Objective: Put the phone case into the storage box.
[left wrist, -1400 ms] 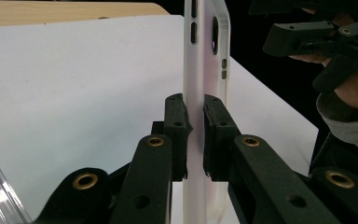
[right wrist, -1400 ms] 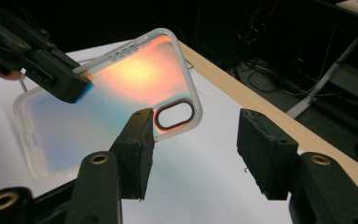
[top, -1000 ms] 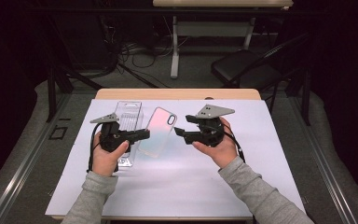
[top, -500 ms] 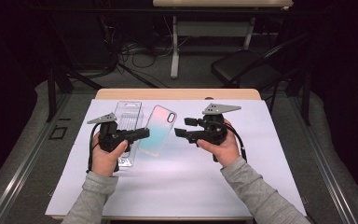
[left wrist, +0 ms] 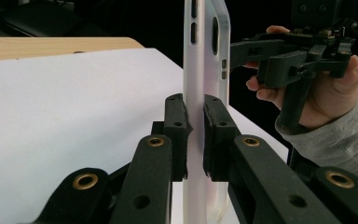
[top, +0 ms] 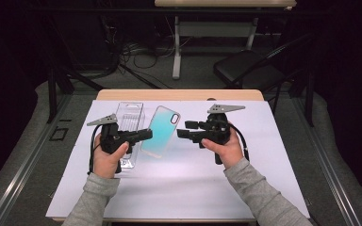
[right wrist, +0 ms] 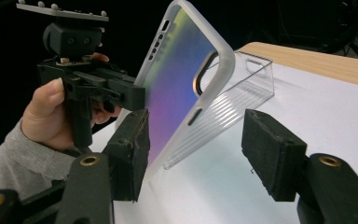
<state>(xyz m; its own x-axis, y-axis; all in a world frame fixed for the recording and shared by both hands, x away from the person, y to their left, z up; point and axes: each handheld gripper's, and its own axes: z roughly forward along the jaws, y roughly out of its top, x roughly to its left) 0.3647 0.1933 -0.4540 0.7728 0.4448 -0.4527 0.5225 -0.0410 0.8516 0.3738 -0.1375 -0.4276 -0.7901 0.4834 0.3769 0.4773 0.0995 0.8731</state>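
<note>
Left gripper view first: my left gripper (left wrist: pixel 195 135) has both pads clamped tight on one long edge of the phone case (left wrist: pixel 205 56), which stands straight up out of the jaws, camera cutout end farthest from me. Past it, to the right of the case, my right gripper (left wrist: pixel 279 56) sits in its hand with jaw tips just short of the case's far edge.

Right gripper view: right gripper (right wrist: pixel 193 154) jaws stand apart with nothing pressed between the pads, and they've just been closing a bit. The case (right wrist: pixel 182 79) tilts across the gap, nearer the left pad; I can't tell if it touches. Behind the case, on the white table sheet (right wrist: pixel 335 112), lies the clear plastic tray (right wrist: pixel 242 88), apparently its packaging.

High view: left gripper (top: pixel 143 135) holds the case (top: pixel 159 132) up off the sheet, between both claws; the tray (top: pixel 128 117) is just beyond the left claw.

My read: case is out of the tray and lifted, that part's done. Second grip by the right claw isn't made yet; that, and whatever handover or flexing follows, is left.
</note>
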